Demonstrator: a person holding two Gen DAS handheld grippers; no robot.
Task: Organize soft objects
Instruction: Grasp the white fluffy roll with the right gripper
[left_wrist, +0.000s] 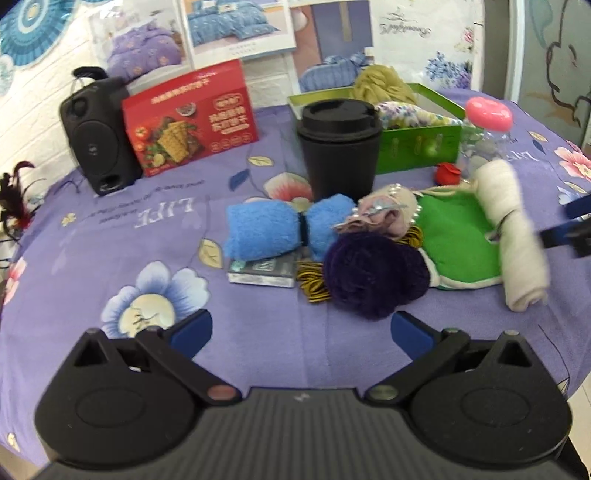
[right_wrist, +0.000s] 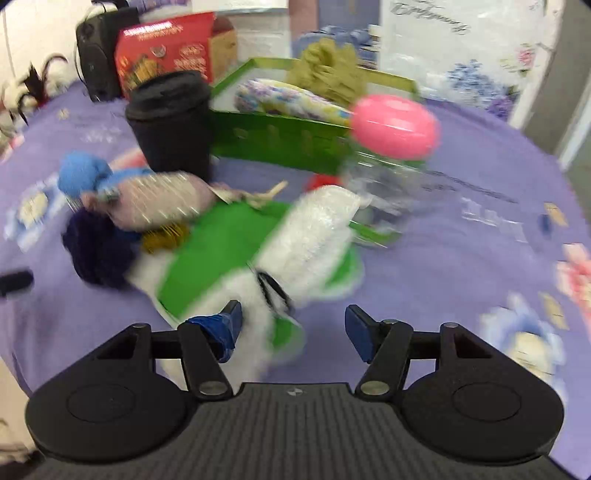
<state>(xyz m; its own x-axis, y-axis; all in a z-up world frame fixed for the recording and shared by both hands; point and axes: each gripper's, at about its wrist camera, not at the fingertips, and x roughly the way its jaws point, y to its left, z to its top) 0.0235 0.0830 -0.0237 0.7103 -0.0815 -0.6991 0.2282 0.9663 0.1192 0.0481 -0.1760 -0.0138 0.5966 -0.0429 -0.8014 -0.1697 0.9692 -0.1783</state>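
Left hand-held gripper (left_wrist: 301, 334) hangs spread wide over bare purple cloth, nothing between its blue pads, the dark purple pompom (left_wrist: 373, 273) just beyond them. Right hand-held gripper (right_wrist: 293, 328) is also parted and empty, low over the near end of the rolled white towel (right_wrist: 295, 240); its left pad sits just beside the roll, and whether it touches is lost in the blur. The left view is sharp and shows what the right misses: a blue towel (left_wrist: 284, 229) bound at its middle, lying across a small flat packet (left_wrist: 264, 273), and the right gripper's blue tip entering at the frame edge. The white towel lies on the green mat (left_wrist: 458, 236), long axis running from the near edge of the worktop (left_wrist: 110, 229) back toward the pink-lidded jar (left_wrist: 487, 122). Behind stand the black cup (left_wrist: 340, 147) and the green box (left_wrist: 417, 144), already holding soft pieces.
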